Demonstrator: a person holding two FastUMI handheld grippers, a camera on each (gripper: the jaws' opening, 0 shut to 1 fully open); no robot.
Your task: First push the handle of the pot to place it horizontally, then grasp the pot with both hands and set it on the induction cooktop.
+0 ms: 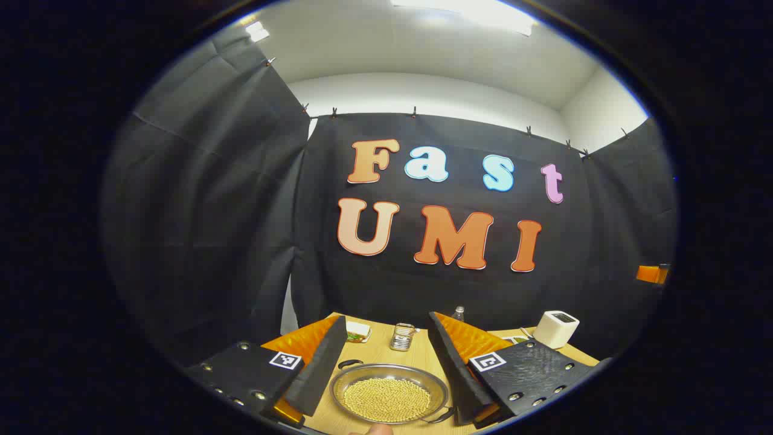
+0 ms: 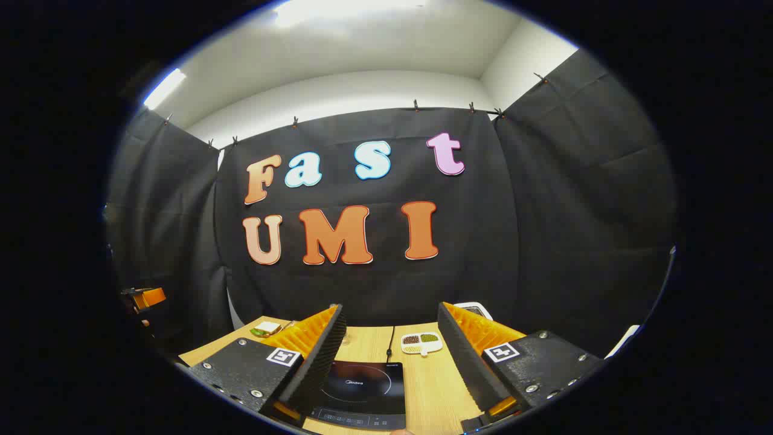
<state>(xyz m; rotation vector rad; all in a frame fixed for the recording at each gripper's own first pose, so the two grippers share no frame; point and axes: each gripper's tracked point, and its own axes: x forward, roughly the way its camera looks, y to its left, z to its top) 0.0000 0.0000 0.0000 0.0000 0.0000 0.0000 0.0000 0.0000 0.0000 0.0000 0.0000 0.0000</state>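
Note:
In the left gripper view a shallow metal pot (image 1: pixel 386 396) full of yellow beans sits on the wooden table (image 1: pixel 377 350). One of its black side handles (image 1: pixel 350 364) points back left, the other (image 1: pixel 444 415) front right, so they lie on a diagonal. My left gripper (image 1: pixel 386 318) is open, held above the table, and the pot appears between its fingers without touching them. In the right gripper view a black induction cooktop (image 2: pixel 362 393) lies flat on the table, its cable (image 2: pixel 391 341) running back. My right gripper (image 2: pixel 389 308) is open above it, holding nothing.
Behind the pot stand a small metal jar (image 1: pixel 403 336), a bottle (image 1: pixel 459 313), a small dish (image 1: pixel 357 331) and a white box (image 1: pixel 555 329). A divided white dish of beans (image 2: pixel 421 343) lies behind the cooktop. The black cloth wall closes the table's far edge.

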